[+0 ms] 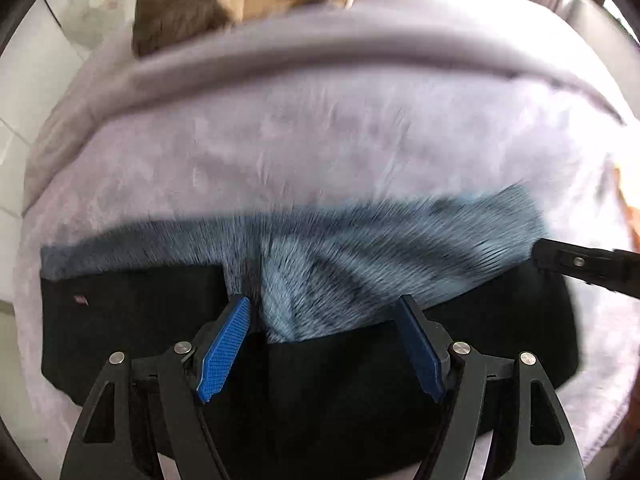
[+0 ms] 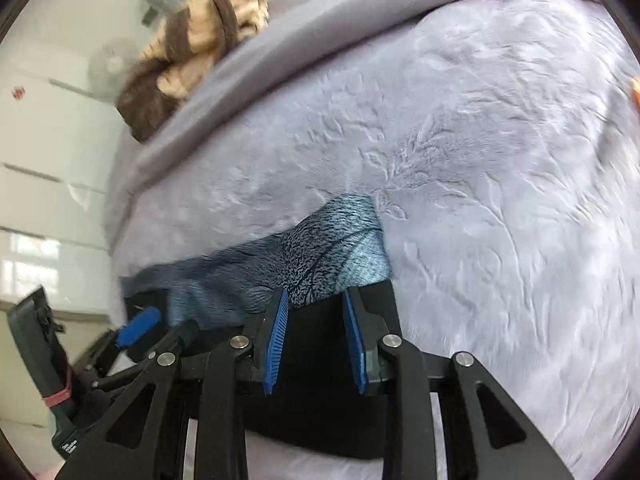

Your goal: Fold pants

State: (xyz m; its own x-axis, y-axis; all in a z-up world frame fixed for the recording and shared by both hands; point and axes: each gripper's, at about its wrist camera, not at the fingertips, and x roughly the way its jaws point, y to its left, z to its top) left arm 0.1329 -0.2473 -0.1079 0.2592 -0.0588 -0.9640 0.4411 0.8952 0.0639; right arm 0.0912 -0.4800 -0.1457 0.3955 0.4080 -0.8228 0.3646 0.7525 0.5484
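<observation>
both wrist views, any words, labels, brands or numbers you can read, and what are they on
None can be read.
Small reddish tag on the folded black pants: too small and blurred.
White marks on the black handle of the left gripper: too small.
Red mark on the white cabinet: a blurred spot, no letters.

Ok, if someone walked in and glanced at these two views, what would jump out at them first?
Probably the blue fingers of the left gripper, spread wide just over the pants, whose black cloth lies partly turned back to show a blue-grey fleecy lining. Around them spreads the pale lilac blanket with its embossed leaf pattern. At its far edge a brown and tan striped cloth lies bunched.
</observation>
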